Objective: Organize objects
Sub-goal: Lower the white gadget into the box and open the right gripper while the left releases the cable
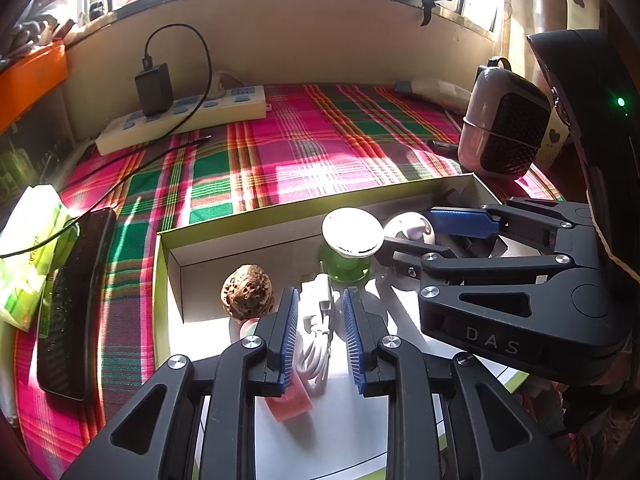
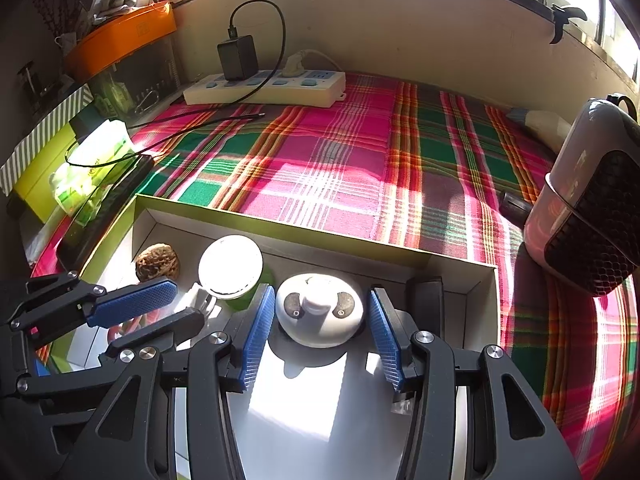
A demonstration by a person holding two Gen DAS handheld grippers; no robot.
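While both tongs hang over the shallow white box [image 1: 248,236] on the plaid cloth [image 1: 304,144], the things being sorted already lie inside it. The left gripper [image 1: 322,332] stands with its blue pads slightly apart, the coiled white cable [image 1: 316,344] between them but not pinched; gaps show on both sides. That cable looks light, limp and springy, so I judge it best taken across the bundled loops, not by the plug end, or it will uncoil and trail. Just beside it lie a wrinkled brown walnut [image 1: 248,294], hard and rough enough to grip without slipping, and a pink piece [image 1: 290,398] under the left finger, whose nature I cannot tell. Behind stands a green bottle with a white lid [image 1: 350,232]: smooth, likely slippery, best held at the body below the lid. The right gripper [image 2: 320,332] is open wider, its pads flanking the round white device [image 2: 320,312] without touching it. This domed shell looks rigid, light and glossy; a grip across its widest part, low on the sides, seems safest, since the curve would squeeze it upward out of the pads. A dark block [image 2: 428,300] lies close at its right.
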